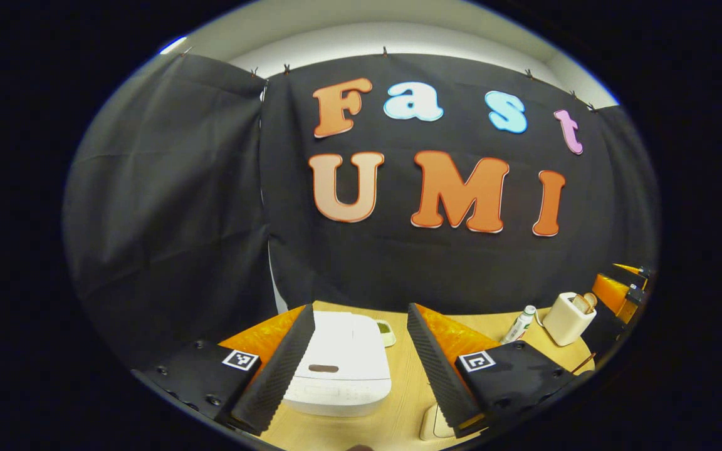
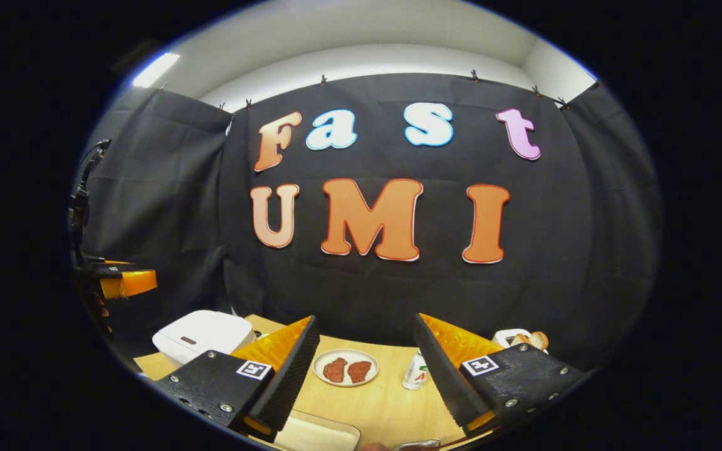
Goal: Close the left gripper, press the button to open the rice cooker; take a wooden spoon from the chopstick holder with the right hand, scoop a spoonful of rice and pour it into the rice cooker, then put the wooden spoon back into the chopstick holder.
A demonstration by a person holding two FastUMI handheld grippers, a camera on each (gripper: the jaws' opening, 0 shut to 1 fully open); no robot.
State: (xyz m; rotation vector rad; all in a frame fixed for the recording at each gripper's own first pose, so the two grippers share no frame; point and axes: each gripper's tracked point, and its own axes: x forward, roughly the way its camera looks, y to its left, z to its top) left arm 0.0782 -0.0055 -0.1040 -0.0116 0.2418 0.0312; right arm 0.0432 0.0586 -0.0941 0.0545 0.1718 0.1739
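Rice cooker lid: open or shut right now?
Shut. The rice cooker lid lies flat on its white body in both views; the left tongs hang open above it, not touching.

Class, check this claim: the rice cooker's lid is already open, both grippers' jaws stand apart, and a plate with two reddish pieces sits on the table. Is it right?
Not quite. The left gripper view shows the rice cooker with its lid down, closed. The rest holds: both grippers' jaws stand apart, and the plate sits on the table.

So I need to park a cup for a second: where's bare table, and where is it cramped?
In the right gripper view, bare wood lies between the plate and the small bottle, and in front of both. In the left gripper view, a strip runs right of the rice cooker. It is crowded around the chopstick holder, beside the bottle.
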